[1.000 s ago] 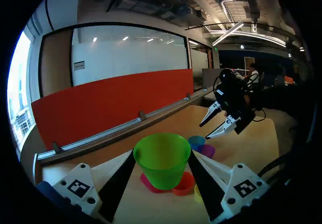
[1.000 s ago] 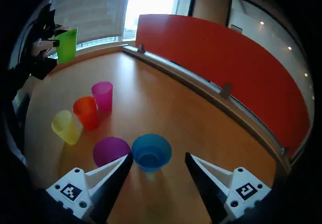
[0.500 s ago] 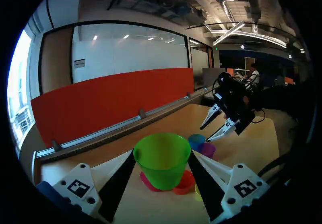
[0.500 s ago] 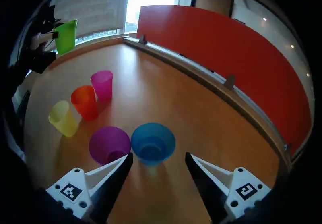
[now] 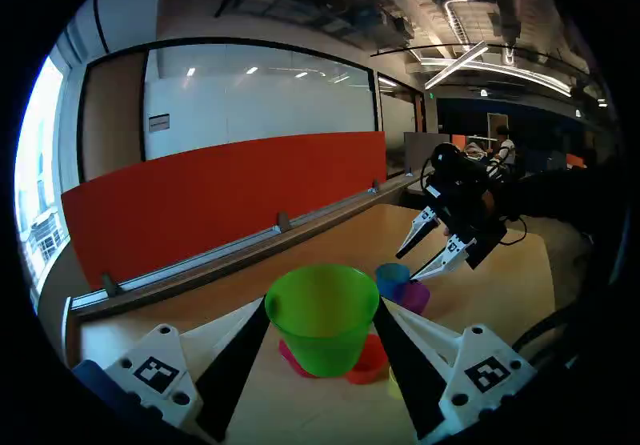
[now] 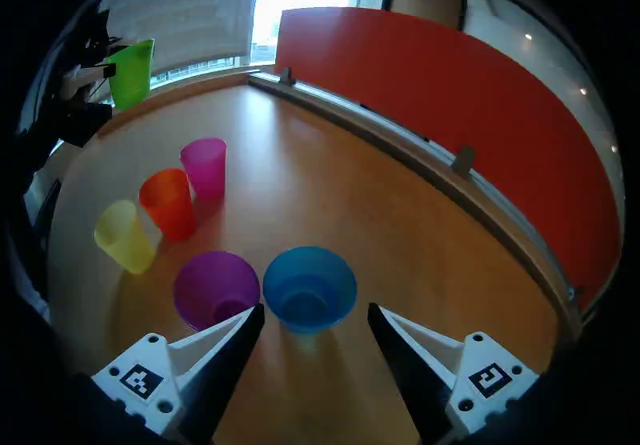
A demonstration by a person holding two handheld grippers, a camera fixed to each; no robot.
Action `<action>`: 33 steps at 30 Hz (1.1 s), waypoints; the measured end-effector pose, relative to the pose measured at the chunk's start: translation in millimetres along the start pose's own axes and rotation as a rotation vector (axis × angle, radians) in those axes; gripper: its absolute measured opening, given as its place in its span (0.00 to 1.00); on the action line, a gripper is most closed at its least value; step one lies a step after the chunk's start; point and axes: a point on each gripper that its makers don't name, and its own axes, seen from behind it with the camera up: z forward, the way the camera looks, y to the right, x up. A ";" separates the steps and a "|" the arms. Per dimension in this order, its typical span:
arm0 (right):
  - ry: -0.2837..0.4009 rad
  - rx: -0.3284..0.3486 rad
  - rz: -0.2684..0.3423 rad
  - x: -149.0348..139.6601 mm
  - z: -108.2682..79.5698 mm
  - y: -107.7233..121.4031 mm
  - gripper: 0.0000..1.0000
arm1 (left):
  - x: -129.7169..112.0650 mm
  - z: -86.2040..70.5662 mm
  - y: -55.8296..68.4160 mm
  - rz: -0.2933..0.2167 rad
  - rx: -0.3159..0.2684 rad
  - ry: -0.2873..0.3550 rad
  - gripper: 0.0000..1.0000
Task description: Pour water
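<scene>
My left gripper (image 5: 320, 341) is shut on a green cup (image 5: 322, 315) and holds it upright above the wooden table (image 5: 488, 293). In the right gripper view the same green cup (image 6: 132, 69) hangs at the far left, held in that gripper. My right gripper (image 6: 314, 337) is open, its fingers either side of a blue cup (image 6: 309, 286) that stands just ahead of the tips. In the left gripper view my right gripper (image 5: 428, 253) hovers over the blue cup (image 5: 391, 276) and a purple cup (image 5: 411, 294).
A purple cup (image 6: 217, 289) stands beside the blue one. Yellow (image 6: 124, 235), orange (image 6: 168, 203) and magenta (image 6: 203, 167) cups stand in a row to the left. A red divider panel (image 6: 480, 101) with a metal rail runs along the table's far edge.
My right gripper has come lower and closer to the blue cup, which now looks larger between the fingers. The left gripper and green cup have barely moved.
</scene>
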 end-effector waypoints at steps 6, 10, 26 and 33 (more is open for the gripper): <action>-0.001 0.006 0.001 3.9 5.9 -2.5 1.00 | -1.1 -0.9 -0.6 0.001 0.002 -0.002 0.89; 0.000 0.011 0.001 5.8 9.1 -3.9 1.00 | -1.8 -1.5 -1.8 0.000 0.004 -0.002 0.89; 0.002 0.013 0.056 7.5 20.2 -6.5 1.00 | -5.2 -5.3 -6.2 -0.007 0.013 -0.001 0.89; -0.005 0.009 0.061 5.2 22.2 -7.4 1.00 | -6.5 -5.2 -8.2 -0.014 0.013 0.002 0.89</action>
